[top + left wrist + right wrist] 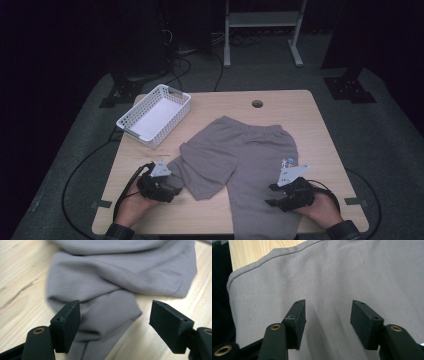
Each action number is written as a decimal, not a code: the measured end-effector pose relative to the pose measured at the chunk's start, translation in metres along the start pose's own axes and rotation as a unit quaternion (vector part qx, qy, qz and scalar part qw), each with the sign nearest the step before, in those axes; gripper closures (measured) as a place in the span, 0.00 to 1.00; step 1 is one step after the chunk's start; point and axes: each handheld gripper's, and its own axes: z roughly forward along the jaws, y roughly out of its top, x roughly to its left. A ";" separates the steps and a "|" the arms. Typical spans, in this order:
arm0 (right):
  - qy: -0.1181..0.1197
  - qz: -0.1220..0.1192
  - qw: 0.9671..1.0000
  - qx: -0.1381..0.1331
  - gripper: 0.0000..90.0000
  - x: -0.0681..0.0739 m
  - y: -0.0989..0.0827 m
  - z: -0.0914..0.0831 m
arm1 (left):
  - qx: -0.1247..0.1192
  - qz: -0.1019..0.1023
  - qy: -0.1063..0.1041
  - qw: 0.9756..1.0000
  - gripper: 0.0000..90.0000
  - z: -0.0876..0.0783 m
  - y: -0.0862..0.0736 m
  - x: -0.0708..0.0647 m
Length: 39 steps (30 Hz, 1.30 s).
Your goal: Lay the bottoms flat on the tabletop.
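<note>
The left gripper [176,186] sits low at the near left part of the table, jaws parted and clamping nothing. In the left gripper view its two black pads stand wide to either side of a bunched fold of grey cloth, which runs between them without either pad pressing on it. That spacing suits a pinch on the fold: the cloth is already lined up in the gap, so closing would catch the doubled layer rather than a single edge.

The right gripper [272,195] is also released, its jaws apart over flat fabric. In the right gripper view the pads [298,315] hang just above a smooth stretch of the cloth, with a stitched hem curving off toward the table edge at upper left. Nothing is between them; my guess is that this hand is poised over the leg it means to take hold of.

The thing being worked is a pair of grey shorts [245,150], spread across the middle of the wooden table [300,107] with the waistband away from the person. The left leg is folded up and inward across the body (hence the thick crease by the left gripper), while the right leg lies long and flat, its end running over the near edge of the table. A small printed patch shows near the right gripper.

A white plastic basket [131,121] stands well apart at the far left corner, empty and angled to the table, probably waiting for the folded garment.
</note>
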 end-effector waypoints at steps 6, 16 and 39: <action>-0.003 0.002 1.000 -0.004 0.52 -0.001 0.001 -0.001 | 0.029 0.013 0.007 0.999 0.77 0.011 0.007 -0.005; -0.009 0.005 1.000 -0.017 0.52 -0.004 0.004 -0.002 | -0.082 0.005 -0.104 0.991 0.94 -0.022 0.043 -0.028; -0.037 0.017 0.999 -0.034 0.53 -0.010 0.014 0.001 | -0.103 0.003 -0.085 0.991 0.85 0.032 0.120 0.006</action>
